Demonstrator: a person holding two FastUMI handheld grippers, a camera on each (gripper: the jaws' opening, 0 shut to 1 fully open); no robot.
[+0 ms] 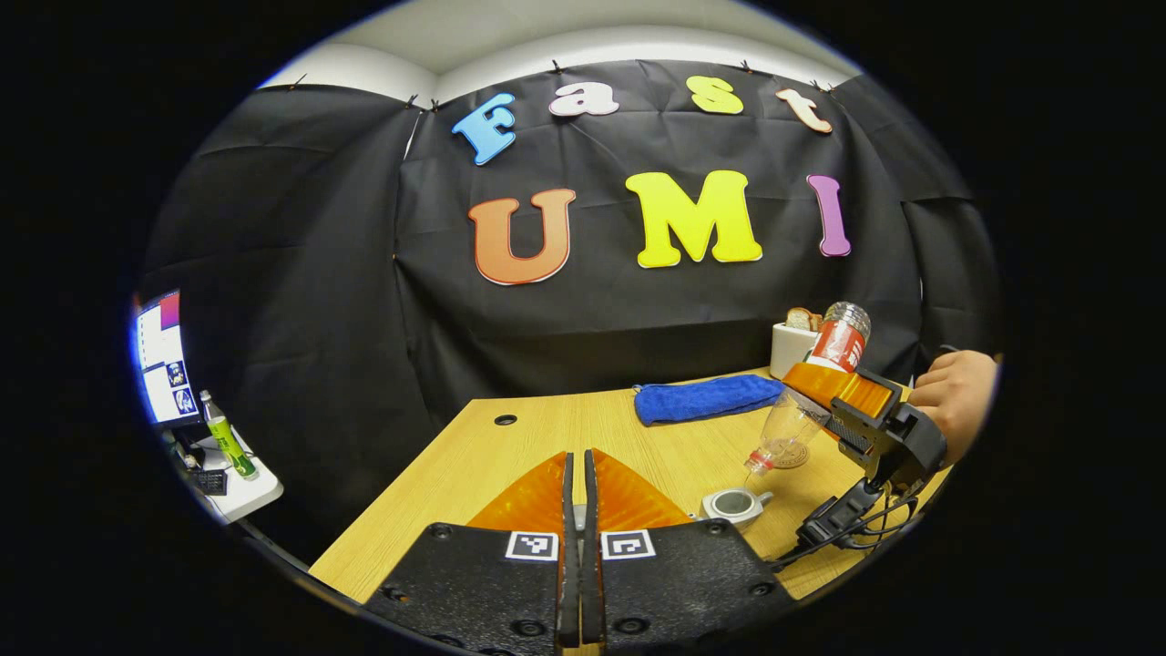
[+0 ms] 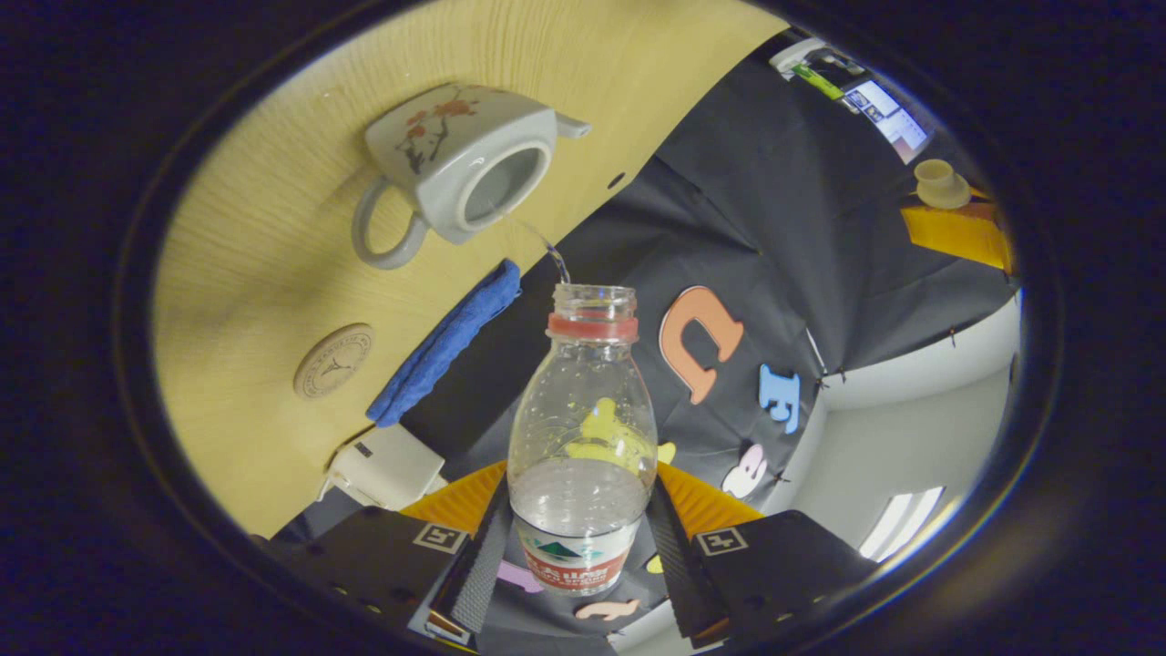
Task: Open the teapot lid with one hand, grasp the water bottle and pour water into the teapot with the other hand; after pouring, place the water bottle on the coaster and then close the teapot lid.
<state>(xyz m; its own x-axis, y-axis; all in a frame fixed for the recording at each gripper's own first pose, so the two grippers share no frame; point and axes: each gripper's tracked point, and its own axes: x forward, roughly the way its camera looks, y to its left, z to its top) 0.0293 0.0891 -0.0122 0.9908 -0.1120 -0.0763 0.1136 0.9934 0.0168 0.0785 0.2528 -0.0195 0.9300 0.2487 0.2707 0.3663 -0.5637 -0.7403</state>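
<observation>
The right claw pinches a clear plastic water bottle with a red label by its lower body, both fingers pressed on its sides. The bottle is tipped neck-down, and a thin stream of water runs from its mouth into the open white ceramic teapot with a floral print, ahead of that claw on the light wooden desk. A round tan coaster and a blue folded cloth lie nearer that claw. The left claw is pressed together, holding a small cream teapot lid well apart from the pot.
</observation>
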